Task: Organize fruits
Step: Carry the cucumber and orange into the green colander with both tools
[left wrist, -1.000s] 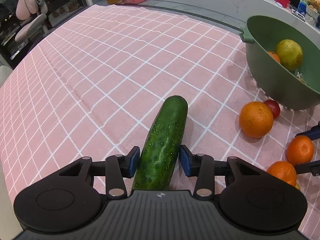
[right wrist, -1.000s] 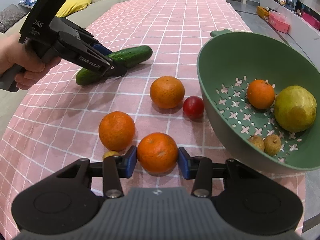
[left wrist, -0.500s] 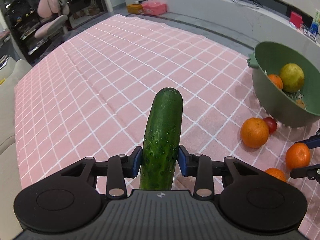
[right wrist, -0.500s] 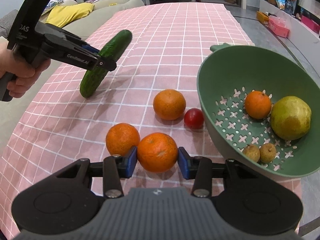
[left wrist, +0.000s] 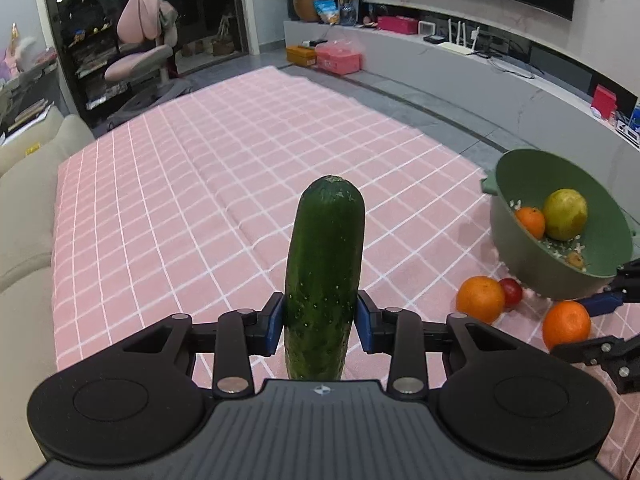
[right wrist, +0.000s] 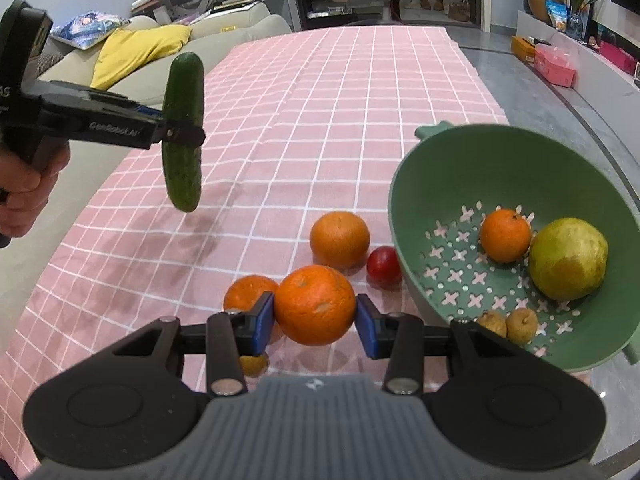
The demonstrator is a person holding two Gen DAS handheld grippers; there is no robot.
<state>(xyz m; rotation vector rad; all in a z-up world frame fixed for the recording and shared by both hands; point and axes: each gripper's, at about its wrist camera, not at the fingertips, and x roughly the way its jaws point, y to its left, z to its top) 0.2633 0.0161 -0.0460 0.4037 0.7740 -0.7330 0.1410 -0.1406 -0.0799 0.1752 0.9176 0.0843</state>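
Tongs (right wrist: 315, 320) grip an orange (right wrist: 315, 304) beside the fruit-filled colander (right wrist: 472, 168).

Colander (right wrist: 460, 168) right of loose oranges (right wrist: 340, 239) on tablecloth (right wrist: 320, 100), cucumber (right wrist: 183, 128) aloft at left

The lower end of the cucumber (left wrist: 324, 276) is hidden behind the gripper body in the left wrist view. In the right wrist view, a small yellowish fruit (right wrist: 254, 364) is largely covered by a gripper finger, so its kind cannot be told, and the hand (right wrist: 24, 196) is cut off by the left edge. The bowl (right wrist: 460, 184) is cropped at the right edge.
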